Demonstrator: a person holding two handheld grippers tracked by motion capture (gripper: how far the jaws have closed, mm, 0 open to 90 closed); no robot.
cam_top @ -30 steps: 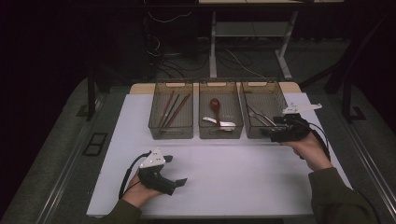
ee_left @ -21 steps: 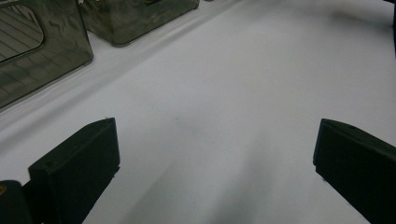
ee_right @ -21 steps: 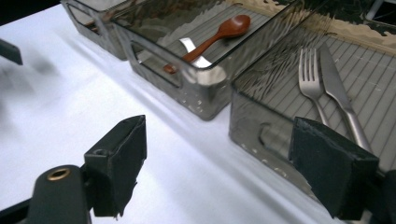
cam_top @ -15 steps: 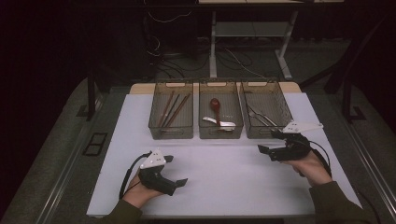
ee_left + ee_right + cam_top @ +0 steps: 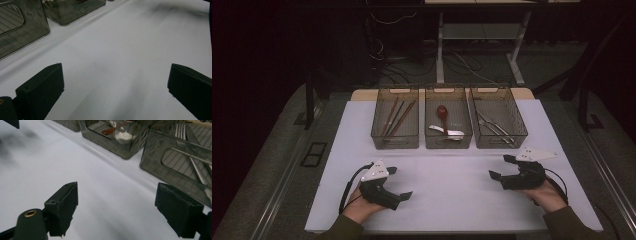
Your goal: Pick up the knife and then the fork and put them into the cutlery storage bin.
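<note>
- Now, right gripper (image 5: 502, 167): jaws stand wide apart, nothing between them; held low over the white table top (image 5: 452, 200), just in front of the right bin (image 5: 498, 120).
- Right gripper view: both black jaws frame bare white surface; the right bin's wall (image 5: 175, 167) sits close ahead, with forks (image 5: 192, 157) lying inside it.
- Left gripper (image 5: 401, 183): jaws also spread wide, empty; resting near the front edge of the table top, well apart from the bins.
- Left gripper view: only white surface between the jaws; a smoky bin wall (image 5: 22, 27) at upper left.
- Three smoky plastic bins stand side by side at the far part of the table top.
- Left bin (image 5: 395, 122): chopsticks (image 5: 396, 117) laid lengthwise.
- Middle bin (image 5: 448, 120): a red-bowled spoon (image 5: 442, 112) and a pale spoon (image 5: 447, 132).
- Right bin: forks (image 5: 493, 127) lying at a slant.
</note>
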